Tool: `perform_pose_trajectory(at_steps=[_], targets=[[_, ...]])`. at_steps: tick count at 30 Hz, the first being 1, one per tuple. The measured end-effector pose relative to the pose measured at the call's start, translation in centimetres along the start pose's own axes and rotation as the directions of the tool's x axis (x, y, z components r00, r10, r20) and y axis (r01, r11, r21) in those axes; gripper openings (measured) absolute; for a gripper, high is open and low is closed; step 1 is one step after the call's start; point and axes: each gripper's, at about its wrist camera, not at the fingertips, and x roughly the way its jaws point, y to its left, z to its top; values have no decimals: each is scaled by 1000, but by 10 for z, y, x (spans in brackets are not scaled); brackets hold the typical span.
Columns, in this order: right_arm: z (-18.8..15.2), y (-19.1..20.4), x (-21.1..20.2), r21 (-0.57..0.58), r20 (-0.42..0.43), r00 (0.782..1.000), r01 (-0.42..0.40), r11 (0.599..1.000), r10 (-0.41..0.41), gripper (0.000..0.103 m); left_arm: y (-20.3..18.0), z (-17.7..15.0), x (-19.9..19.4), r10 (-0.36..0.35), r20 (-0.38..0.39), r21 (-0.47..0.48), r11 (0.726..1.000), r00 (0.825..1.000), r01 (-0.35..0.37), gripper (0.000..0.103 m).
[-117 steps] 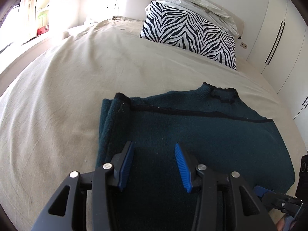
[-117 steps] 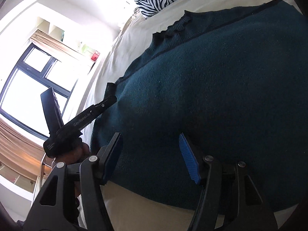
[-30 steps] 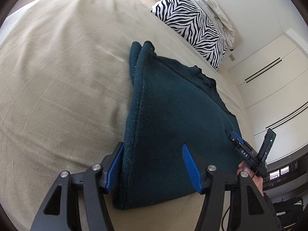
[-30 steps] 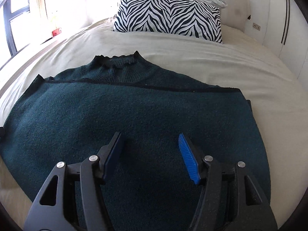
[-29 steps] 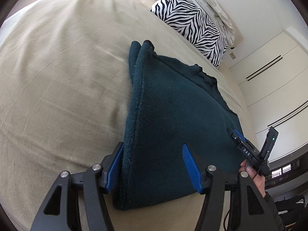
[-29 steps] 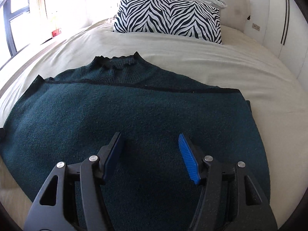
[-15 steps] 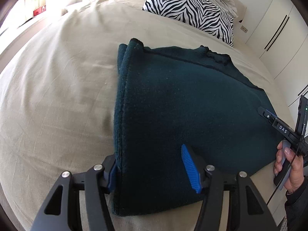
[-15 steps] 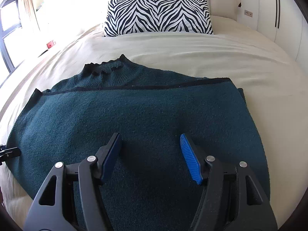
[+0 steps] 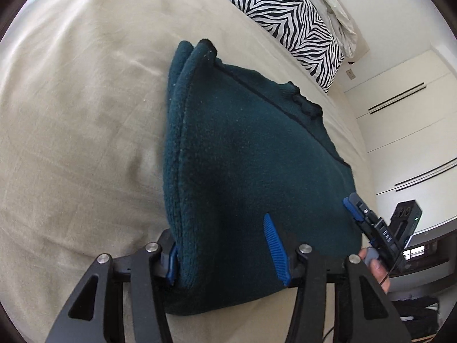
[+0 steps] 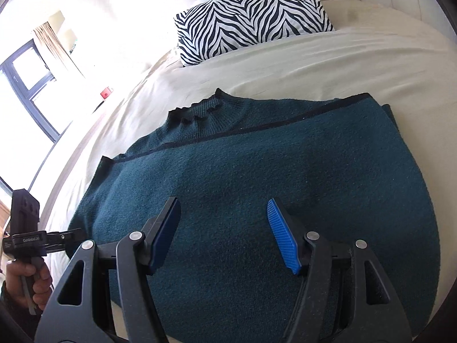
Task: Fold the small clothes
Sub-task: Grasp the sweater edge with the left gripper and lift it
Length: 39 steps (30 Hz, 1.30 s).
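Beige bedsheet (image 10: 328, 65) bears a folded teal sweater (image 10: 257, 177) (black-trimmed edge).

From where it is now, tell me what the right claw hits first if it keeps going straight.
Most likely the sweater: it fills the view beyond the right claw, whose open jaws hold nothing. Depth is unclear.
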Motion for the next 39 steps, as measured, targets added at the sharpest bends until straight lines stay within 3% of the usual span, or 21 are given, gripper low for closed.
perform_pose_trajectory(at_steps=[2,5,10,12,16,23,29,33,36,39], targets=[[-1,4,2,14,-15,998,-55,998,55,62,18,5,2,-122,-21,-122,985,992,119,53],[-3,11,7,24,-47,990,-129,991,130,62,37,7,4,-226,-26,-232,949,974,214,49],[-8,34,22,5,-111,971,-212,977,211,62,38,4,7,-245,-39,-249,941,969,228,36],[-11,45,31,-6,-136,967,-219,976,217,62,39,4,8,-252,-45,-255,939,967,232,18],[-16,59,50,-49,-180,966,-197,979,186,63,41,5,2,-296,-1,-256,923,955,286,16],[-8,38,45,110,-156,941,-286,952,300,63,7,11,-23,-306,56,-173,934,950,311,15],[1,-11,32,338,-52,906,-380,861,420,63,-79,16,-20,-297,16,16,955,955,297,15],[10,-41,24,423,2,882,-428,798,472,63,-143,11,12,-255,-47,146,955,966,259,15],[15,-61,22,475,36,862,-460,750,505,63,-178,-4,54,-252,-110,194,943,961,269,15],[19,-81,29,532,31,860,-446,720,510,63,-200,-27,101,-222,-177,249,932,959,262,17]])
